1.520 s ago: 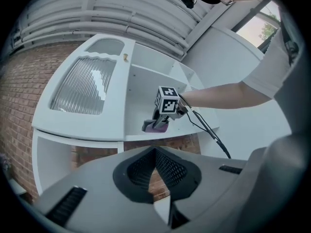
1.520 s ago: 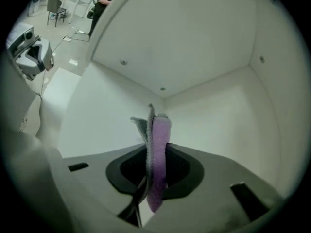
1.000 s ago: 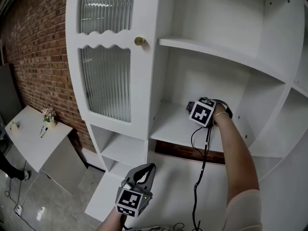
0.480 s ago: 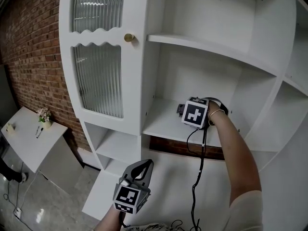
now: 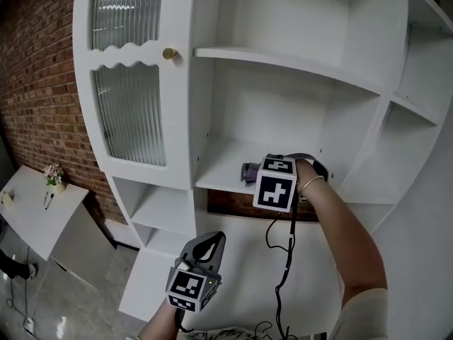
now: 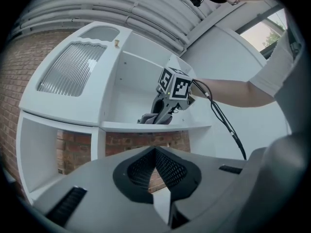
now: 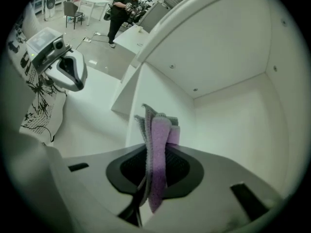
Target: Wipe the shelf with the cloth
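While my right tongs [image 5: 253,173] reached into the open bay at frame centre in the head view, their jaws were pinched on the purple-grey cloth [image 7: 158,149], which stood folded between them. In the left gripper view the cloth rested on the white shelf [image 5: 216,170], near its front edge. My left tongs [image 5: 207,249] hung at bottom centre, well apart from the shelf, tips pressed together with nothing between. The ribbed-glass door [image 5: 131,115] sat at upper left, with the brick wall [image 5: 35,83] at the left edge.
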Motion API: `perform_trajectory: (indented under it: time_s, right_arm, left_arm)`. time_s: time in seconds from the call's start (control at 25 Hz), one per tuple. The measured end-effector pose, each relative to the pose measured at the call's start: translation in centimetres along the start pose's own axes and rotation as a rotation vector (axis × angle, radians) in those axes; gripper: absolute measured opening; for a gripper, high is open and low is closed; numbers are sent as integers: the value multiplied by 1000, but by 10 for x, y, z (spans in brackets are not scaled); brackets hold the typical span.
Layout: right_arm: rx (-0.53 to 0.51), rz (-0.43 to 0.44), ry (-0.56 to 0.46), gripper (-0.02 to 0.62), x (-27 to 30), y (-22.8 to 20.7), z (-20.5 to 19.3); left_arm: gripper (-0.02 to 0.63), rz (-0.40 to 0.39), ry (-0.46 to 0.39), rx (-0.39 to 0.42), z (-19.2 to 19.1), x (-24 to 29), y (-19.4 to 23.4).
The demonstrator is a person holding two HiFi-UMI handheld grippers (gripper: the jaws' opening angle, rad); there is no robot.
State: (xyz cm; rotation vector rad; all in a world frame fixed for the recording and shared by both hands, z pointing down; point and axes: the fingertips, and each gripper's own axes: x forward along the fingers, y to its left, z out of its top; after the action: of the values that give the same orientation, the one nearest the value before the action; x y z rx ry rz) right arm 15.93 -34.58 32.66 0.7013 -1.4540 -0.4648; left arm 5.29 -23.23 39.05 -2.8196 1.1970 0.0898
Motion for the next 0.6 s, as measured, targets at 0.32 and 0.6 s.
perform_trajectory:
  time_s: [0.32,0.6]
  right_arm:
    - [-35,-3,-10,71,-33,40,2]
    - [31,-5,-54,75,-48,34,-10]
  left_arm:
    - [14,-64,26,-13,-2,2,-33]
    - [14,-87,7,2,4,9,-48]
